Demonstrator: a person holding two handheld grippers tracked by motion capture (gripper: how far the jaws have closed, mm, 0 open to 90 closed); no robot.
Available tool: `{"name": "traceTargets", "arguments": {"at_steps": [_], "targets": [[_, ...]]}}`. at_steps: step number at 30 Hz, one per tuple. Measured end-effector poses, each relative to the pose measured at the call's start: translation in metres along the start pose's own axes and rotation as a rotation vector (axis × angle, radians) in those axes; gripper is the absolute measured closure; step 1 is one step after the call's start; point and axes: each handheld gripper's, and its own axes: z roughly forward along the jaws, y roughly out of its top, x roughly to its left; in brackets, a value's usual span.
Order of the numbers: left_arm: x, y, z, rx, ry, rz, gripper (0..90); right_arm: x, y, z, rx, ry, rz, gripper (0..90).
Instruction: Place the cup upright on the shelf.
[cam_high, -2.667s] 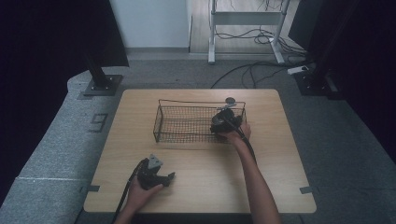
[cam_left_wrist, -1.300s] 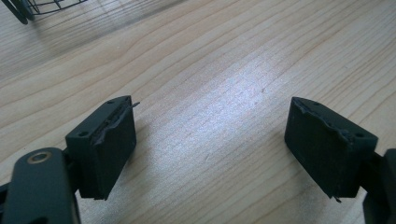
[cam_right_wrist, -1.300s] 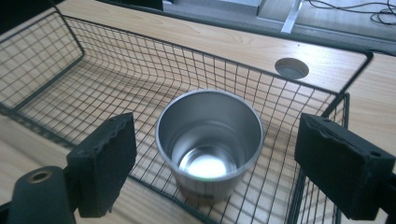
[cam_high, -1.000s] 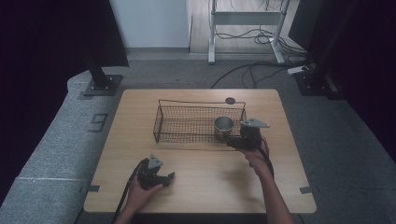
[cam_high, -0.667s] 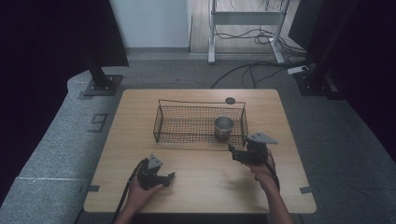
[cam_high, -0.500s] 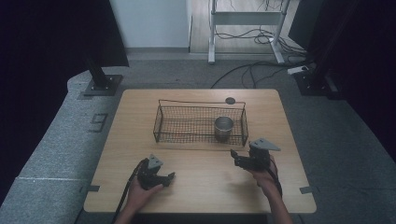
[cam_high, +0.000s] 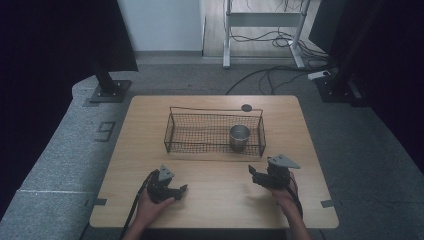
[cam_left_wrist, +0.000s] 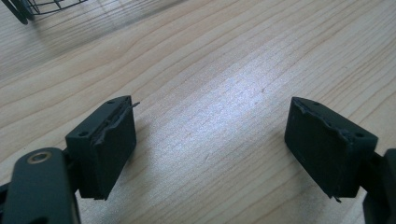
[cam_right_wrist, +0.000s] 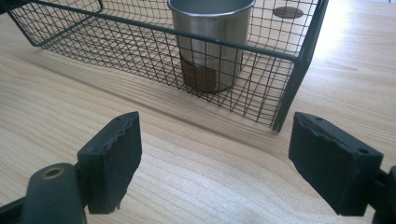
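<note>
A steel cup (cam_high: 239, 136) stands upright in the right end of a black wire basket (cam_high: 215, 111) at the table's middle. My right gripper (cam_high: 255, 176) rests low over the wood in front of the basket's right corner. In the right gripper view the cup (cam_right_wrist: 210, 42) stands behind the basket mesh (cam_right_wrist: 140, 23). The right gripper (cam_right_wrist: 215, 158) has its jaws apart with nothing between them; they have just been closing. My left gripper (cam_high: 180, 190) sits near the front left, and in its own view it (cam_left_wrist: 210, 140) stands open over bare wood.
A small dark disc (cam_high: 246, 107) lies on the table behind the basket and also shows past the cup (cam_right_wrist: 288, 12). The wooden table (cam_high: 300, 130) has bare wood on both sides of the basket. Stands and cables are on the floor beyond.
My right gripper has drawn back from the basket toward the near edge and sunk lower, leaving the cup standing in the basket. The left gripper has stayed put.
</note>
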Motion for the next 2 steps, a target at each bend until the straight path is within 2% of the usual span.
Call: {"name": "traceTargets", "arguments": {"at_steps": [2], "targets": [[0.0000, 0.0000, 0.0000, 0.000, 0.000, 0.000, 16.6, 0.0003, -0.0018, 0.0001, 0.005, 0.004, -0.003, 17.3]]}}
